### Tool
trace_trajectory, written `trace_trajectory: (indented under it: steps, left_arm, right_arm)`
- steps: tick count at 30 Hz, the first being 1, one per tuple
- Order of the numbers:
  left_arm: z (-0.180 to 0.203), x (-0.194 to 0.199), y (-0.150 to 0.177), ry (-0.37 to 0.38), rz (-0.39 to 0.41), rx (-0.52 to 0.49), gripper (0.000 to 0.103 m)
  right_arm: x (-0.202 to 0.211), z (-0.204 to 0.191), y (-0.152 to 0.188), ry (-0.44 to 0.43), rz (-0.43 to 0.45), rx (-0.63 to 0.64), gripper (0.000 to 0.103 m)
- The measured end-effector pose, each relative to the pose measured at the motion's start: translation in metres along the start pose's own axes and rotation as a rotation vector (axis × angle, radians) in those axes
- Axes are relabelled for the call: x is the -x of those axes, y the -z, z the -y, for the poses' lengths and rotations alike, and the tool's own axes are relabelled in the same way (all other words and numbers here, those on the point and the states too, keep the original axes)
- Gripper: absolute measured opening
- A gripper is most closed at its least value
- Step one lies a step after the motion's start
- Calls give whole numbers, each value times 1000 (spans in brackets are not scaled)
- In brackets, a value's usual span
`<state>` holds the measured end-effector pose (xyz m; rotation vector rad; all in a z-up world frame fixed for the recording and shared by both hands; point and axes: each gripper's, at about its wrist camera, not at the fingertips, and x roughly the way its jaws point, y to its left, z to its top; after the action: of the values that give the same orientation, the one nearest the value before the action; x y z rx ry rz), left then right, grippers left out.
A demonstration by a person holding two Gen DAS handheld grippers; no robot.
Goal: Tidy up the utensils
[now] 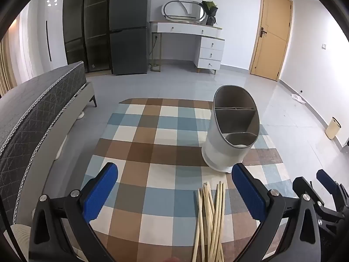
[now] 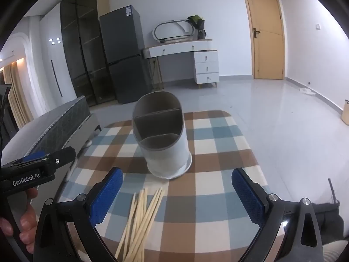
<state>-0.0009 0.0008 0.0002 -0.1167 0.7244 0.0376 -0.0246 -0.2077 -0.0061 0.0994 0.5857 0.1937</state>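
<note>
While both jaws gape, chopsticks (image 1: 209, 220) lie between left hand-held gripper (image 1: 174, 194).

The chopsticks (image 1: 209, 222) run off the bottom edge in both wrist views, so their near ends and their number cannot be told. The holder (image 1: 229, 139) shows only the upper part of its compartments; their floors are mostly hidden behind its own rim, apart from a pale patch low in the nearest one. In the left wrist view the right tool (image 1: 327, 187) is cut by the right edge. In the right wrist view the left tool (image 2: 41, 159) is cut by the left edge, and the hand (image 2: 26, 220) under it shows only some fingers. The near edge of the desk (image 2: 218, 196) is hidden behind the tools' black arms.
</note>
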Motion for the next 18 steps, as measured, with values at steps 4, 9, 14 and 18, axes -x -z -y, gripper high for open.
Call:
trace_trajectory:
  steps: [4,9,14,18]
  left_arm:
    - [4,1,0,-13,-6,-24,102]
    - [1,-1,1,-11,-8,-16,102]
    - [0,-2,1,-6,-8,-12,102]
    - [3,-1,2,-7,-1,-24,101]
  right_arm:
    - [0,0,0,-16,-12,-10,101]
    - [2,0,0,-27,-17,-3,101]
    - [3,2,-1,9,17,8,101]
    - [3,1,-1,6,20,7,101]
